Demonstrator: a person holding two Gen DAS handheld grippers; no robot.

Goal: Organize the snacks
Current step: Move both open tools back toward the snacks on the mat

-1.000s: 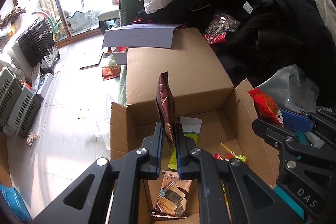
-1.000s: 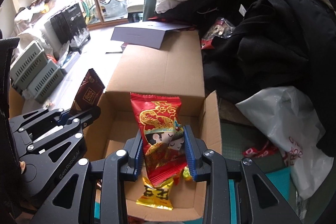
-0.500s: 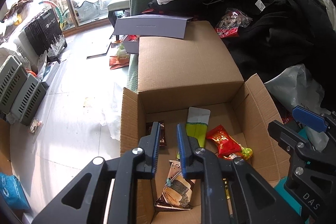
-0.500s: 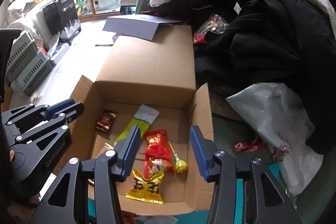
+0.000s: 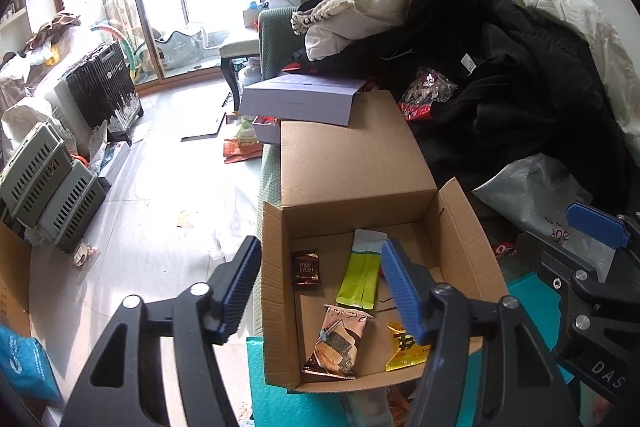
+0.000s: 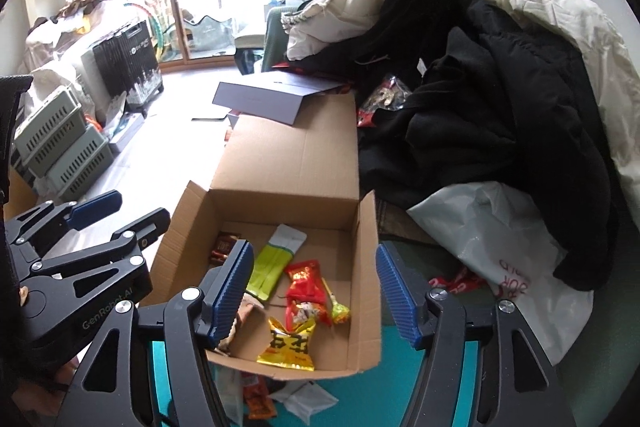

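Note:
An open cardboard box holds loose snacks. In the left wrist view these are a small brown packet, a yellow-green pouch, a biscuit packet and a yellow packet. The right wrist view adds a red packet and a lollipop. My left gripper hangs above the box's left wall, jaws opening, nothing between the pads. Above the box's right half my right gripper is also opening and holds nothing.
Dark and cream clothes are heaped behind and right of the box, with a white plastic bag beside it. A flat grey-purple carton rests on the box's back flap. Grey crates stand on the floor at left. More packets lie on a teal mat.
The left gripper let go of the brown packet and the right let go of the red packet; both now lie in the box. Both sets of jaws widened and the grippers rose.

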